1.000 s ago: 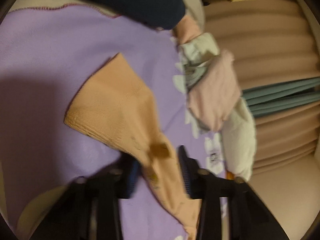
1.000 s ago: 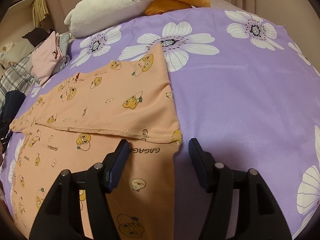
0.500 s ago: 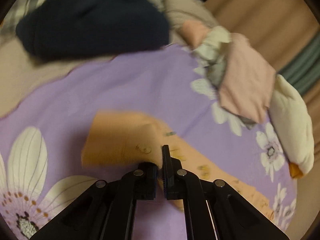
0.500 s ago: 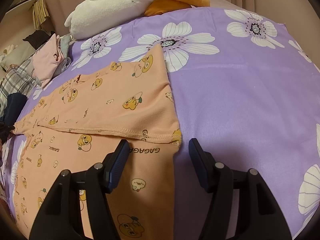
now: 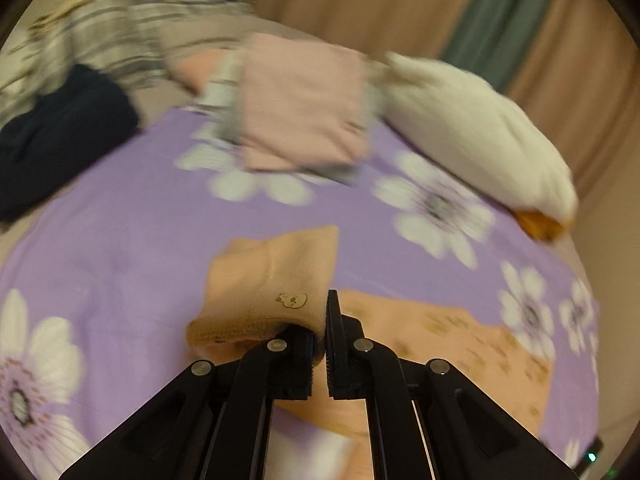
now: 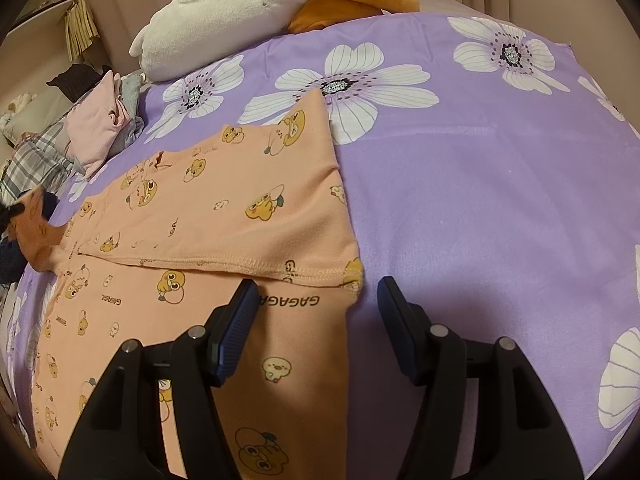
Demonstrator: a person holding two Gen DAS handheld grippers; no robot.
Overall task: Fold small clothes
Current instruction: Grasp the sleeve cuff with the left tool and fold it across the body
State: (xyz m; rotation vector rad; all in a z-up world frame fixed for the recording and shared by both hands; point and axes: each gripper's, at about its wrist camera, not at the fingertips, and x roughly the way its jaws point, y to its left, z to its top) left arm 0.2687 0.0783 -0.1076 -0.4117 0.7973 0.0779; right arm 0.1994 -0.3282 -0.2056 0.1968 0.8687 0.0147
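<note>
On a purple bedsheet (image 6: 480, 184) printed with white flowers, a peach duck-print children's top (image 6: 224, 216) lies partly folded; the left gripper (image 5: 320, 332) pinches its cuff (image 5: 264, 292), lifted off the sheet, while the right gripper (image 6: 316, 312) hovers over the hem, fingers apart, near a white plush goose (image 6: 228, 12)

Ahead of the right gripper's view, a purple bedspread (image 6: 480, 184) printed with big white flowers (image 6: 344, 84) spreads wide, and a white plush toy (image 6: 224, 12) with an orange part lies at its far edge. Far to the left sit a plaid cloth (image 6: 36, 160) and a dark garment (image 5: 60, 136), with beige curtains (image 5: 360, 4) behind.
</note>
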